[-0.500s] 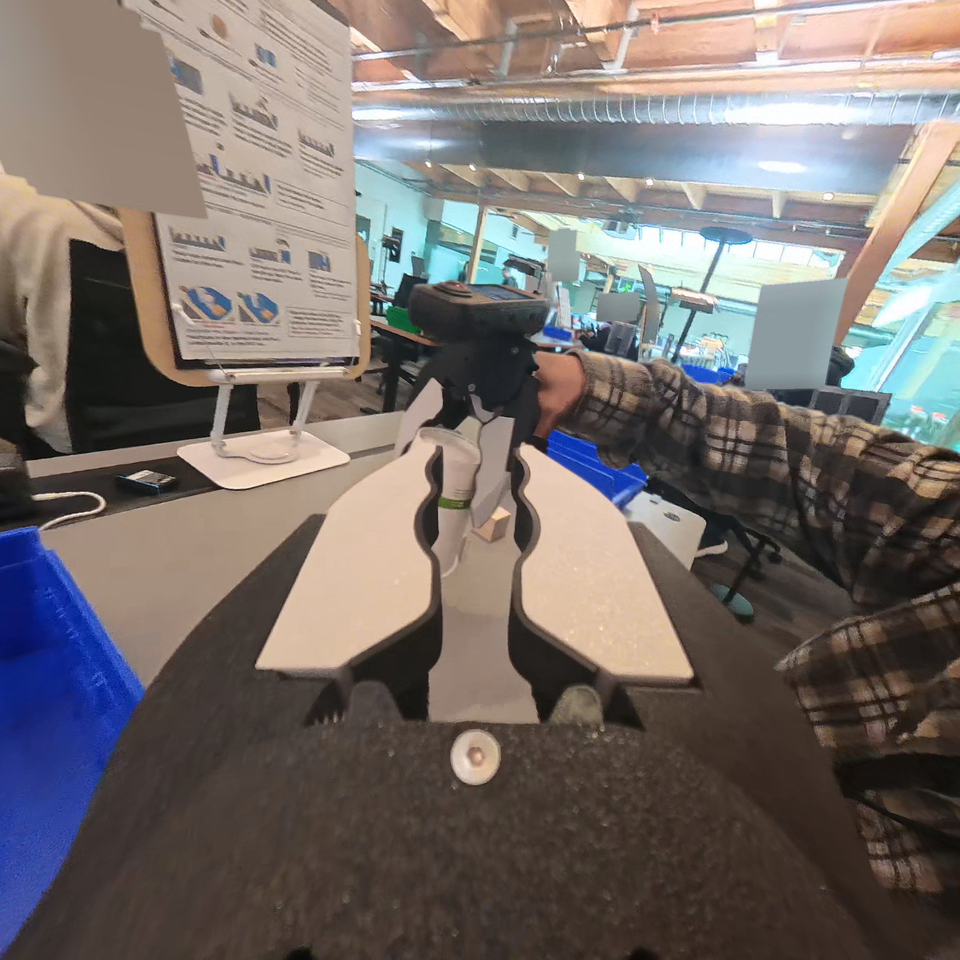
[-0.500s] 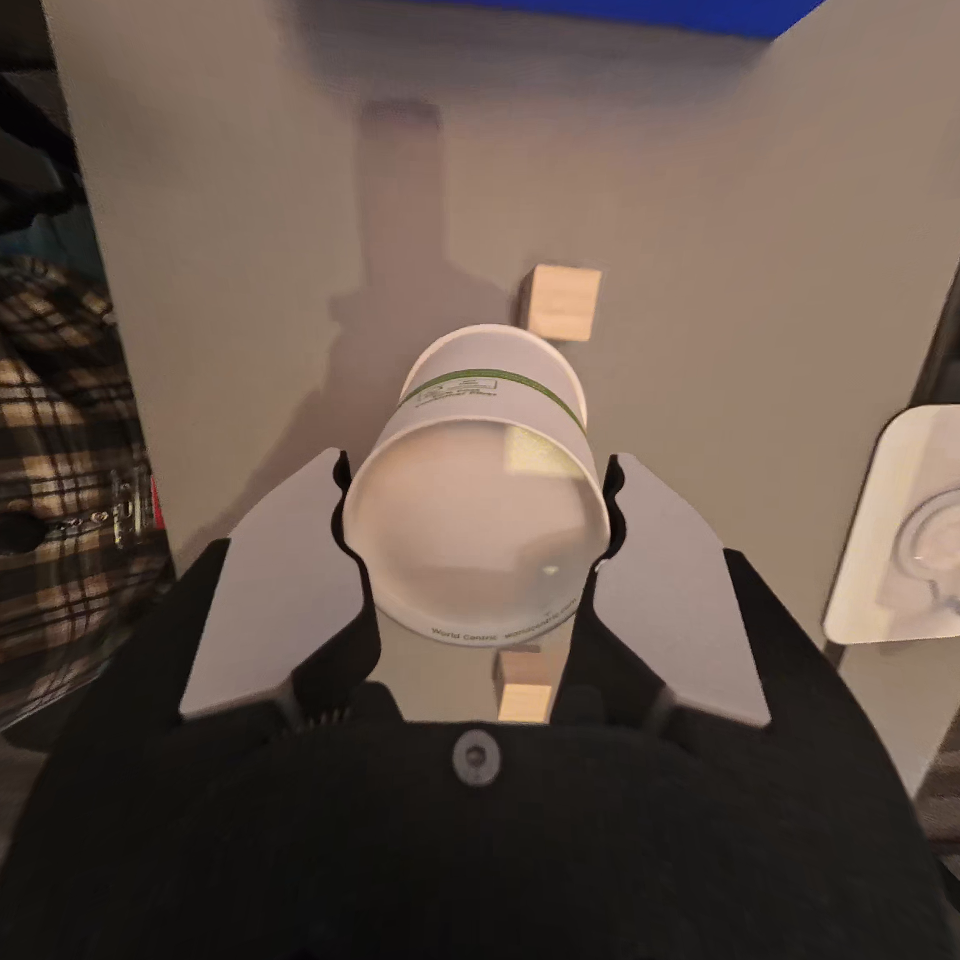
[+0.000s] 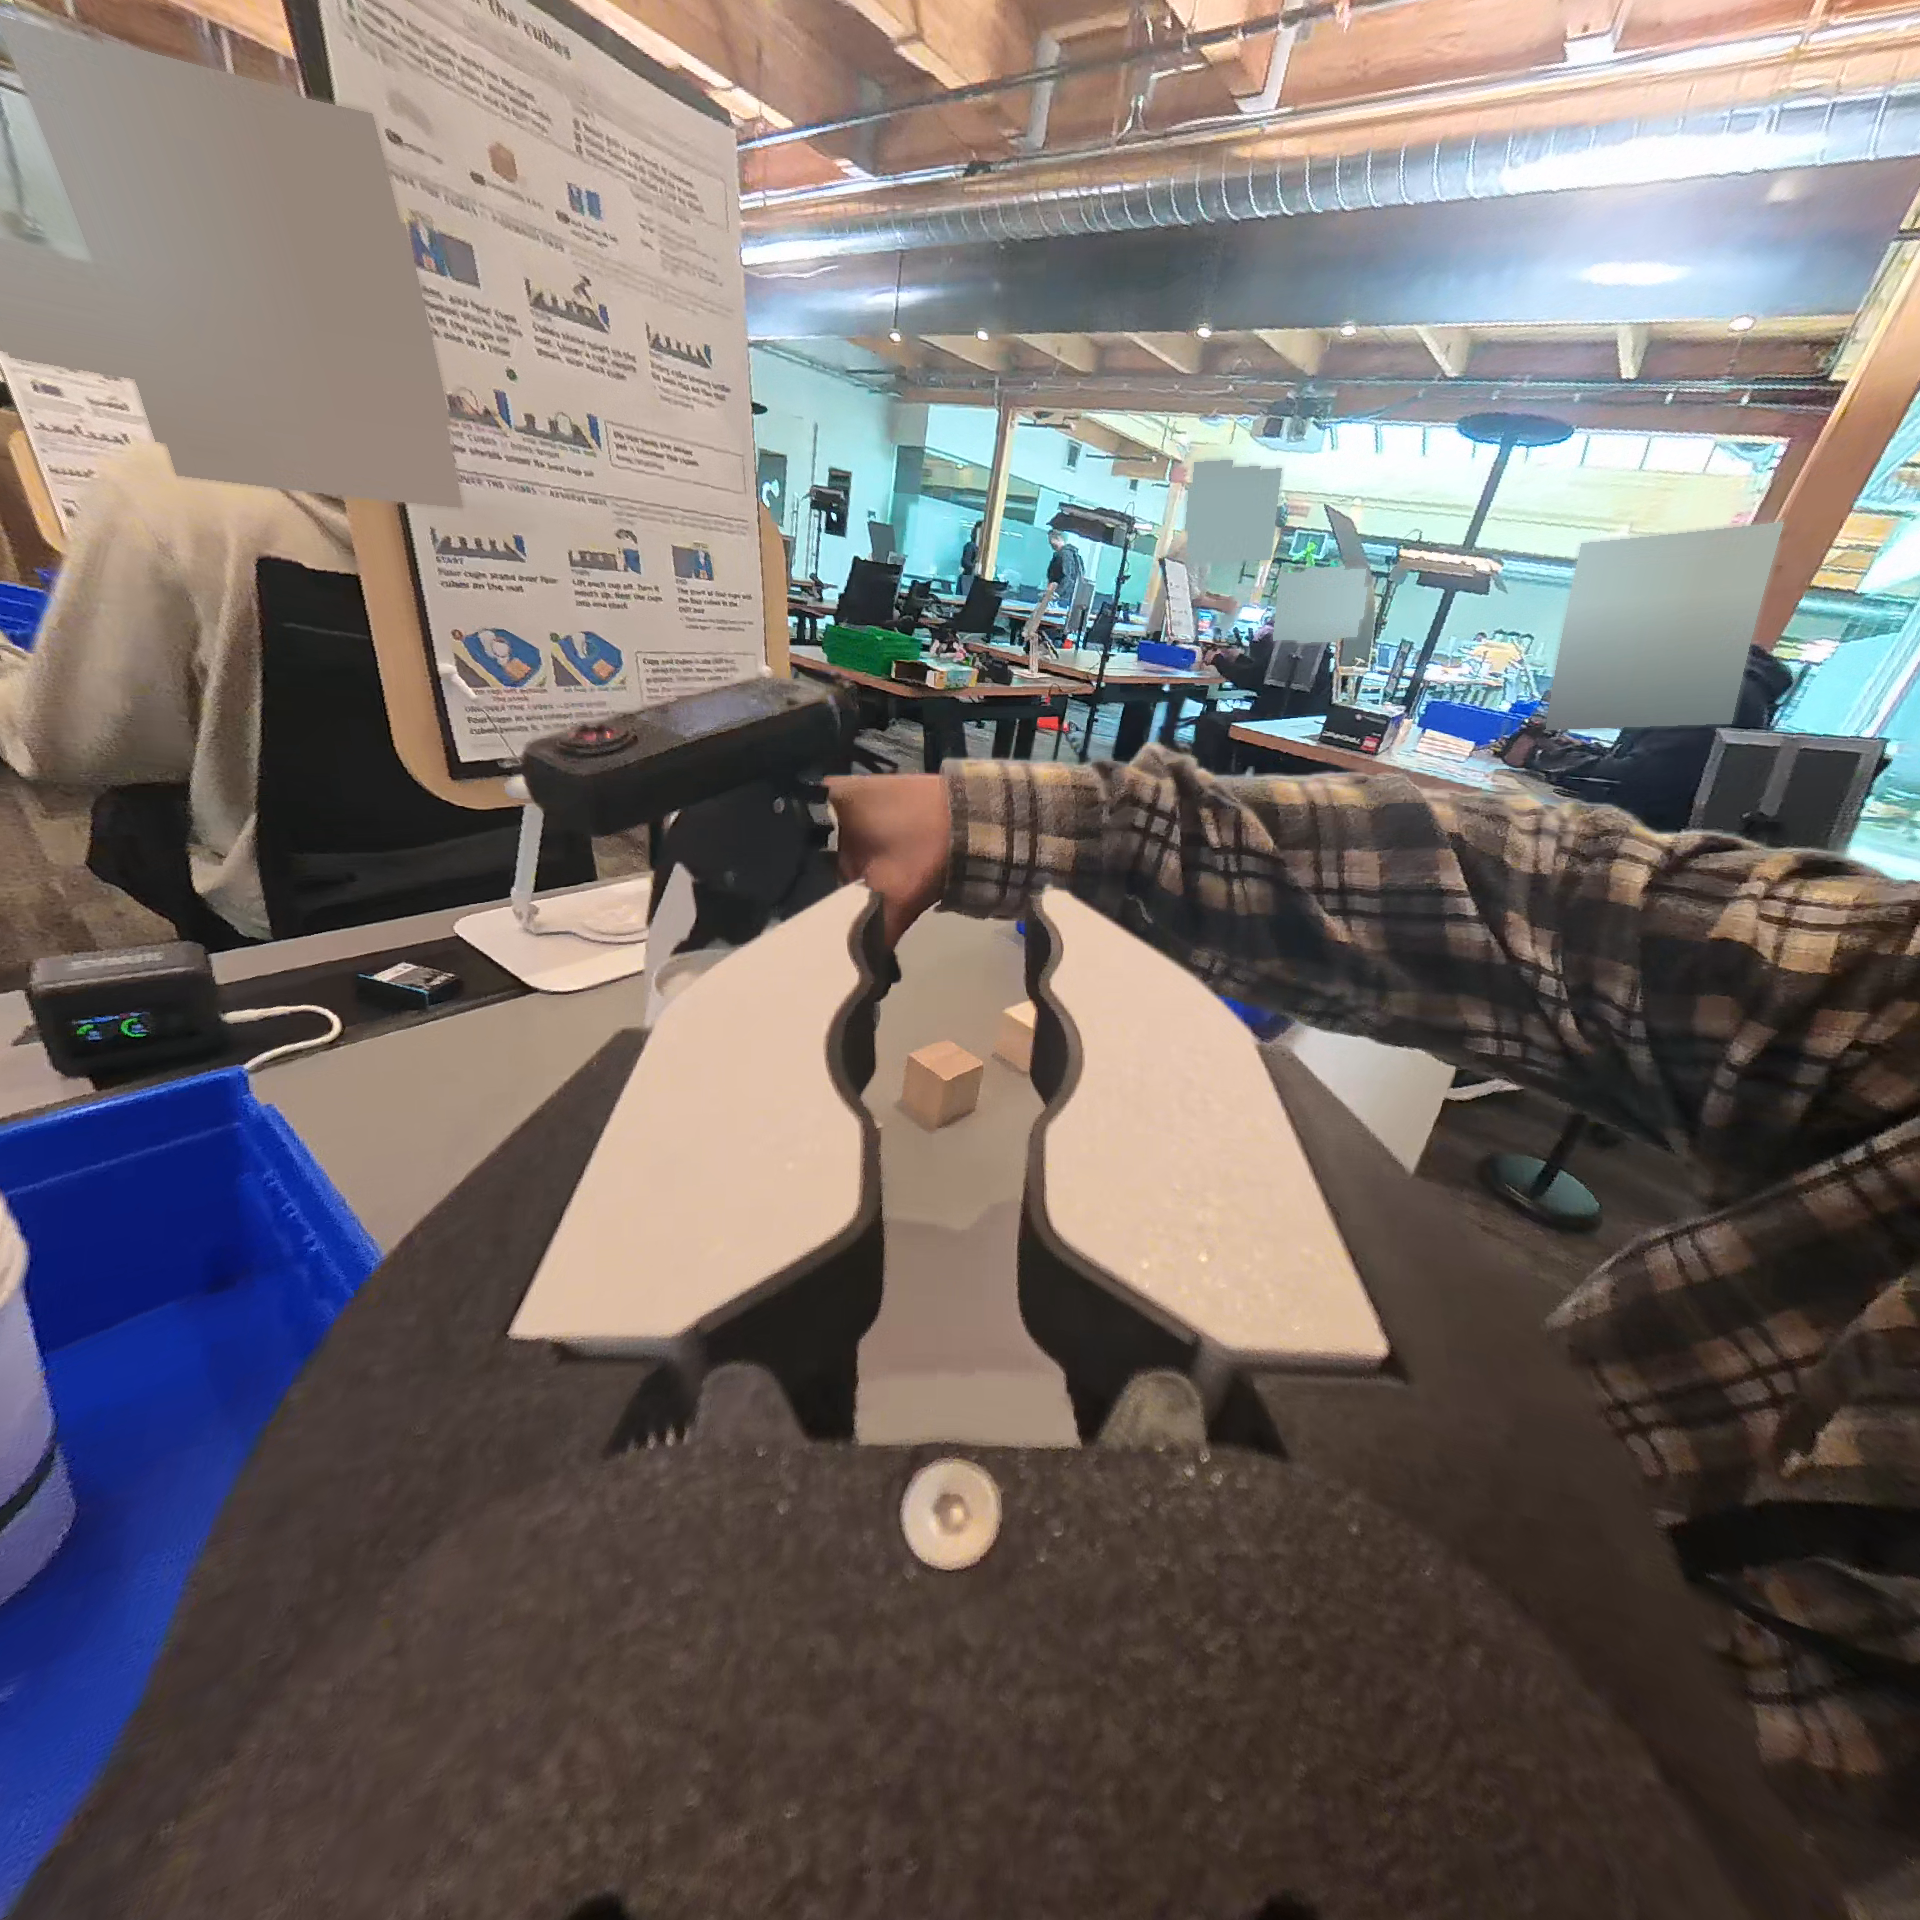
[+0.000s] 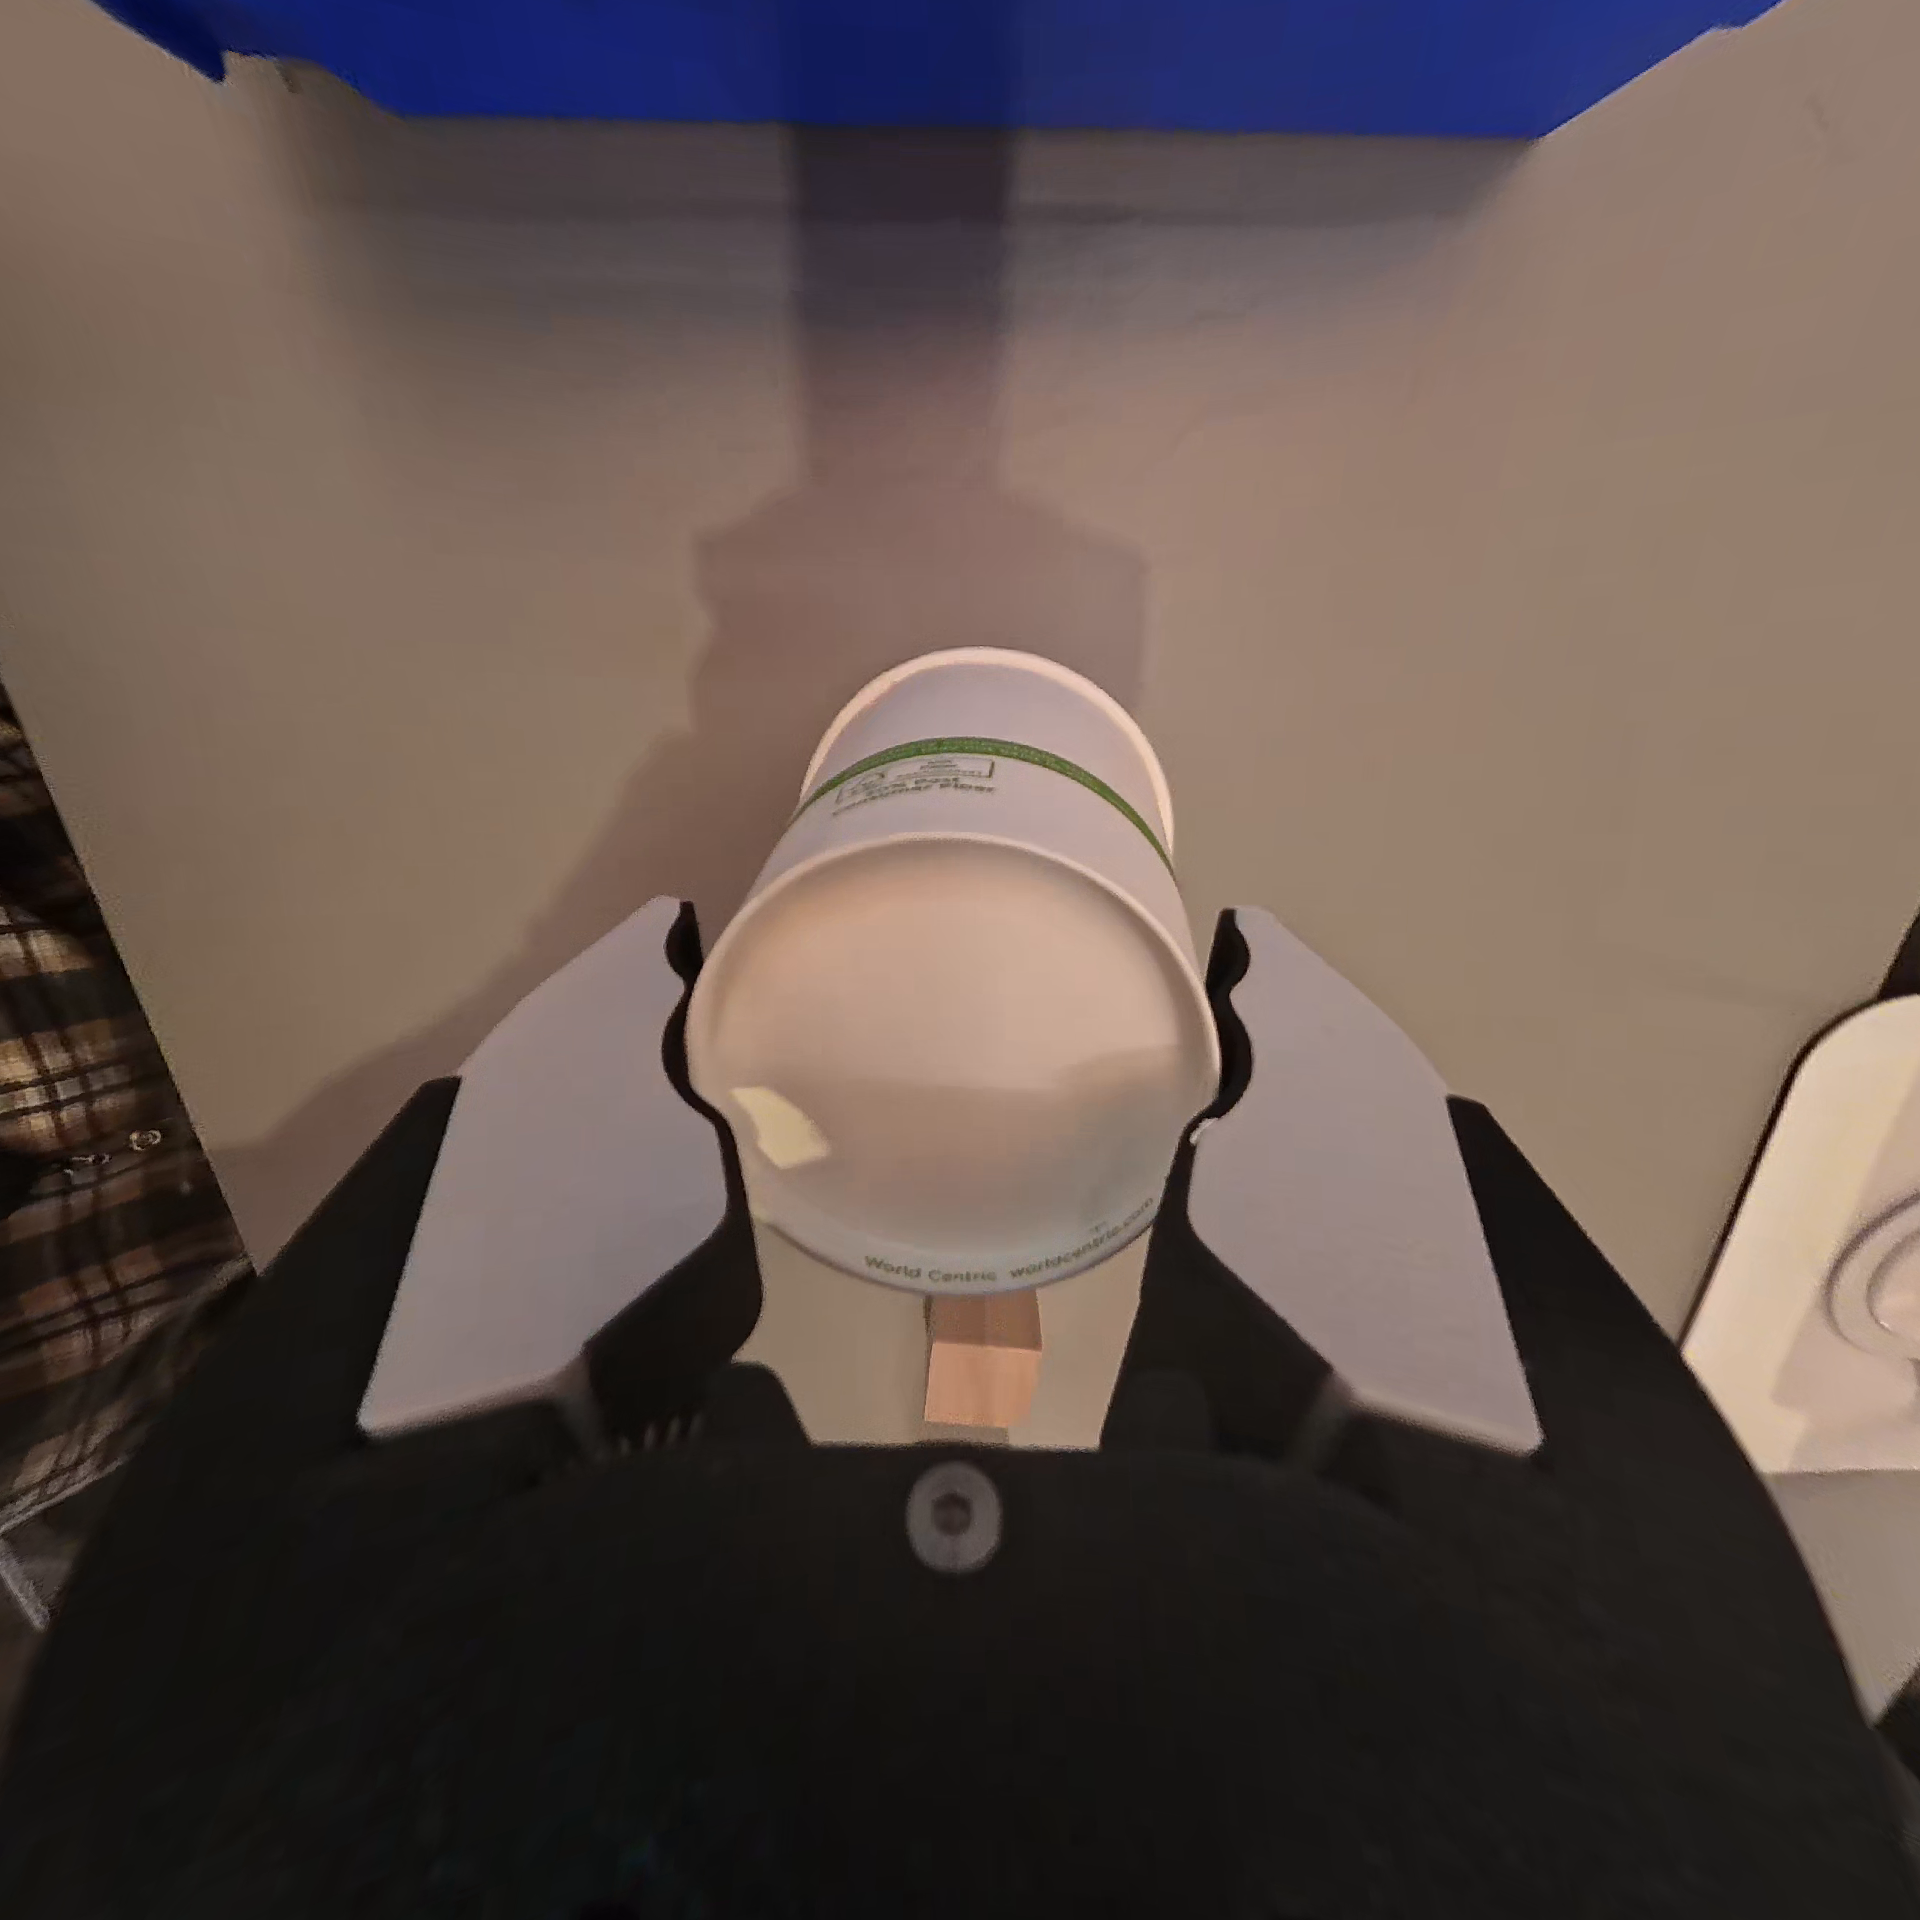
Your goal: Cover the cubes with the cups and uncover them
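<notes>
My right gripper (image 4: 956,935) is shut on a white paper cup (image 4: 956,1039) with a green band, held upside down with its base towards the camera. One wooden cube (image 4: 982,1371) shows on the grey table just below the cup. In the left wrist view two wooden cubes (image 3: 940,1084) (image 3: 1016,1034) sit on the table beyond my left gripper (image 3: 951,935), which is open and empty. The right gripper (image 3: 717,831) hangs farther back on the left, and only a sliver of its cup (image 3: 675,977) shows past my left finger.
A blue bin (image 3: 156,1299) stands at the near left with a white cup (image 3: 21,1403) at its edge; the bin also shows in the right wrist view (image 4: 935,62). An instruction board on a white stand base (image 3: 551,945) stands behind. A plaid sleeve (image 3: 1351,883) crosses the right.
The right gripper has carried the cup towards the blue bin, leftwards in the left wrist view. The farther cube no longer shows in the right wrist view. Two cubes now show between my left fingers.
</notes>
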